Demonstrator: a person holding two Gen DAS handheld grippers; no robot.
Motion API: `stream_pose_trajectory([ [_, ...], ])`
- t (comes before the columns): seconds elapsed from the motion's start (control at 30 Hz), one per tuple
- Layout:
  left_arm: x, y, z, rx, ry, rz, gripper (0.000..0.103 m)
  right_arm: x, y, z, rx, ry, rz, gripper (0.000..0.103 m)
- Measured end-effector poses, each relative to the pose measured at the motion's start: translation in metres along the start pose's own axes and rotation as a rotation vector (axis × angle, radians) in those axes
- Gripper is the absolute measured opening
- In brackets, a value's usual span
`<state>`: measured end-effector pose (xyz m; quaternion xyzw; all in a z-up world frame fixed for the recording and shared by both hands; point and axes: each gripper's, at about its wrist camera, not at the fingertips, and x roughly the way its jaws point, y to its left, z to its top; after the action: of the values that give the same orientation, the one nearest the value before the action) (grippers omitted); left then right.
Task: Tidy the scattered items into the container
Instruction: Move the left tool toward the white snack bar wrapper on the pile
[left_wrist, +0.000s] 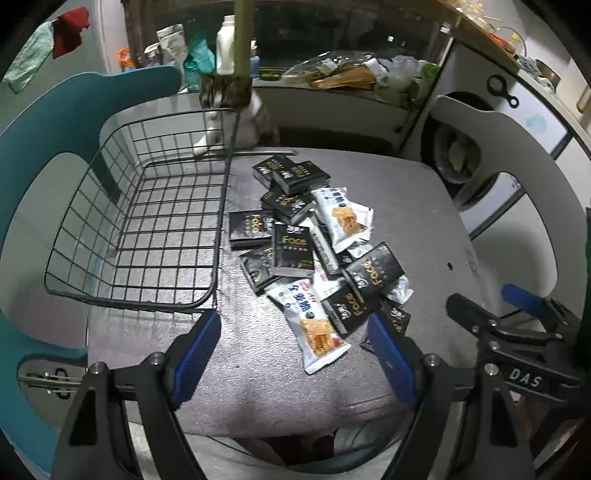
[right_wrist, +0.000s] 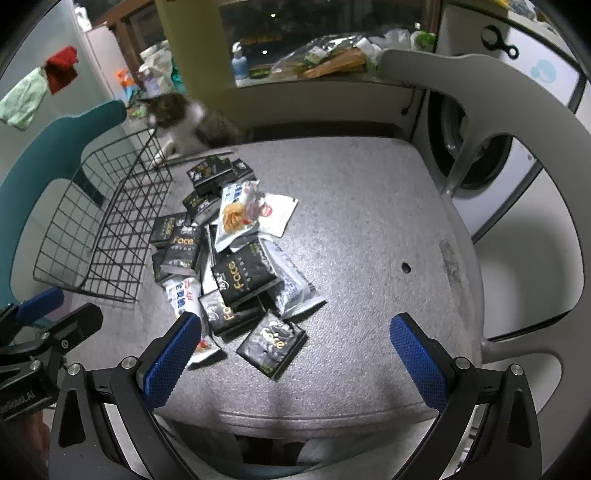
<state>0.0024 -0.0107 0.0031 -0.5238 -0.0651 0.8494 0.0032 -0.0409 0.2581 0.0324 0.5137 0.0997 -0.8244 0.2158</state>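
A black wire basket (left_wrist: 147, 229) stands empty on the left of the grey table; it also shows in the right wrist view (right_wrist: 107, 221). A heap of several black "Face" packets (left_wrist: 291, 243) and white snack packs (left_wrist: 317, 325) lies right of it, also in the right wrist view (right_wrist: 236, 273). One black packet (right_wrist: 271, 343) lies nearest the front. My left gripper (left_wrist: 295, 350) is open and empty over the front edge, just before the heap. My right gripper (right_wrist: 295, 350) is open and empty, near that front packet.
A cat (left_wrist: 236, 110) stands behind the basket at the table's far edge, also in the right wrist view (right_wrist: 188, 122). A teal chair (left_wrist: 44, 147) is at the left, a grey chair (right_wrist: 498, 147) at the right. The table (right_wrist: 369, 221) has a small hole (right_wrist: 405, 266).
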Motion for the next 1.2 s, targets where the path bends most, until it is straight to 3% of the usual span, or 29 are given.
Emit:
stream_pose_trajectory([
  [1.2,0.0047,0.0046,-0.0011,-0.032,0.017,0.027,0.083,0.0092,-0.0004,-0.0028,0.007,0.03,0.017,0.103],
])
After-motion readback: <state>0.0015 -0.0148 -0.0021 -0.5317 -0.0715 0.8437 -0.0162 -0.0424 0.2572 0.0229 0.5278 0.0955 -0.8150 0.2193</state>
